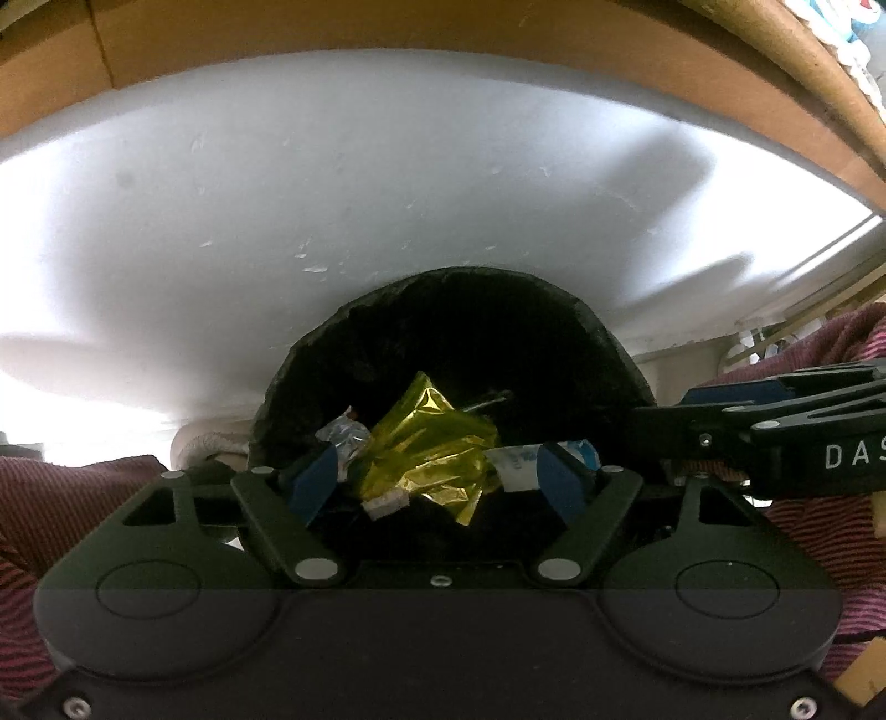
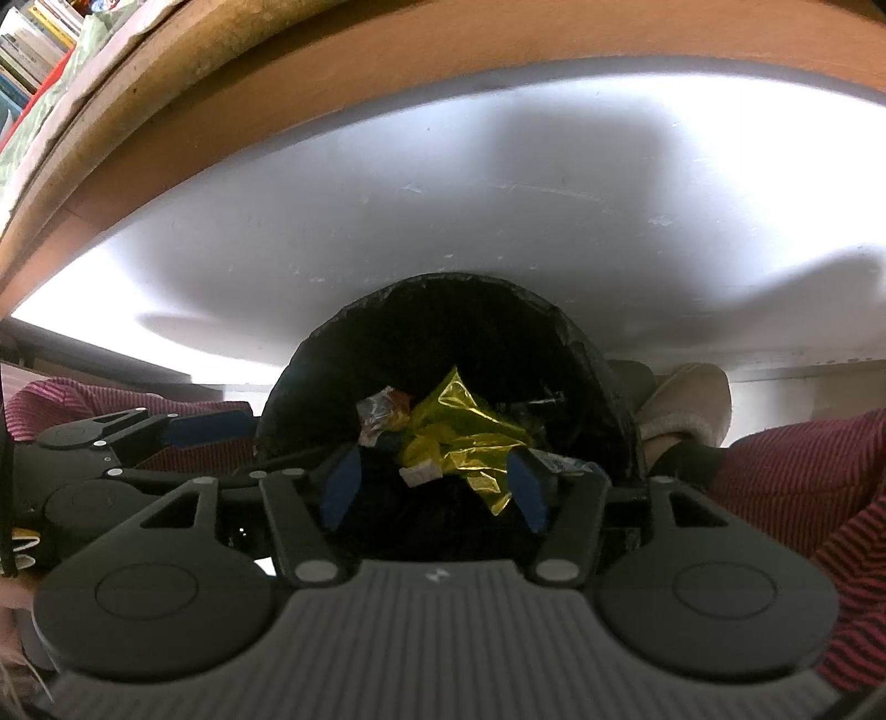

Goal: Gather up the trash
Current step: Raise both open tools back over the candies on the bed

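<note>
While "DAS" shows on right claw [image 1: 659, 437], yellow wrapper [image 1: 437, 459] in bin [image 1: 598, 354].

Inside the black bin lined with a crinkled, faintly shiny plastic bag [image 1: 598, 354] lies a glossy, creased yellow foil wrapper [image 1: 432, 448], with a silvery crumpled foil wrapper [image 1: 344, 437] just beside it. Behind the bin, the white wall [image 1: 387, 183] looks matt and slightly scuffed, edged above by smooth brown wood trim [image 1: 387, 27]. Beside the bin, red-and-dark striped knitted cloth [image 2: 786, 471] and a fuzzy beige slipper [image 2: 692, 404] look soft. The grippers' black bodies are matt plastic with small metal screws.
</note>
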`<action>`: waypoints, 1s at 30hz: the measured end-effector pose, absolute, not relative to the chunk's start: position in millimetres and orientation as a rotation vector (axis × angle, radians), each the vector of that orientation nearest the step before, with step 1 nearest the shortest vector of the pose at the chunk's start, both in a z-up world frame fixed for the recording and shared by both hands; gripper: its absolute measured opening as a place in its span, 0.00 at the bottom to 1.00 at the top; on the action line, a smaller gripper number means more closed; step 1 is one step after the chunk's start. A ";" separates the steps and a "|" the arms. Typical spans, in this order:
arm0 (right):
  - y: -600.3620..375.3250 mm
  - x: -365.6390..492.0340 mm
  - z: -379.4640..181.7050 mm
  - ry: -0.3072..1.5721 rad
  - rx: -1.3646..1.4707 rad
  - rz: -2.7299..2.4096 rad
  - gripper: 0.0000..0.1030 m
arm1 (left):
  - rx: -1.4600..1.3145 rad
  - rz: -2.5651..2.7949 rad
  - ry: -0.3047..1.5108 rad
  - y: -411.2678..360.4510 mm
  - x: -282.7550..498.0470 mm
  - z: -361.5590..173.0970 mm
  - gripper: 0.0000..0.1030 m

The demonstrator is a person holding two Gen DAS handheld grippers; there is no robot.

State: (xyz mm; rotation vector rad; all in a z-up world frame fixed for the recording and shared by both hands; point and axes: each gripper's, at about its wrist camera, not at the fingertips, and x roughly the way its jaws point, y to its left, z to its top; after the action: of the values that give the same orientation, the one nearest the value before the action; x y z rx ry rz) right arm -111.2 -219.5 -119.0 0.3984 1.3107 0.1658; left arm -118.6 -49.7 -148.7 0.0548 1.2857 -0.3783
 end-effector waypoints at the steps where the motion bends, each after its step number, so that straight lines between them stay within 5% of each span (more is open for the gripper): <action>1: -219.4 -111.5 -118.6 1.309 0.398 0.166 0.69 | 0.055 -0.379 1.283 -49.7 -118.7 -147.6 0.75; 11: -220.4 -113.4 -92.7 1.225 0.342 0.195 0.70 | 0.071 -0.407 1.183 -46.1 -122.9 -111.7 0.75; 21: -234.2 -104.3 19.3 0.866 0.224 0.378 0.79 | 0.010 -0.483 0.857 -17.2 -107.8 0.4 0.85; 30: -250.0 -68.5 70.7 0.688 0.189 0.327 0.80 | -0.190 -0.533 0.961 -3.8 -82.6 26.1 0.85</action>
State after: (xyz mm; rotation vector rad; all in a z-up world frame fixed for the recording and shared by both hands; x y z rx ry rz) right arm -68.5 -250.0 70.7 0.1888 0.6878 0.3272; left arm -82.6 -3.8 26.1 -0.1903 0.9611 -0.5325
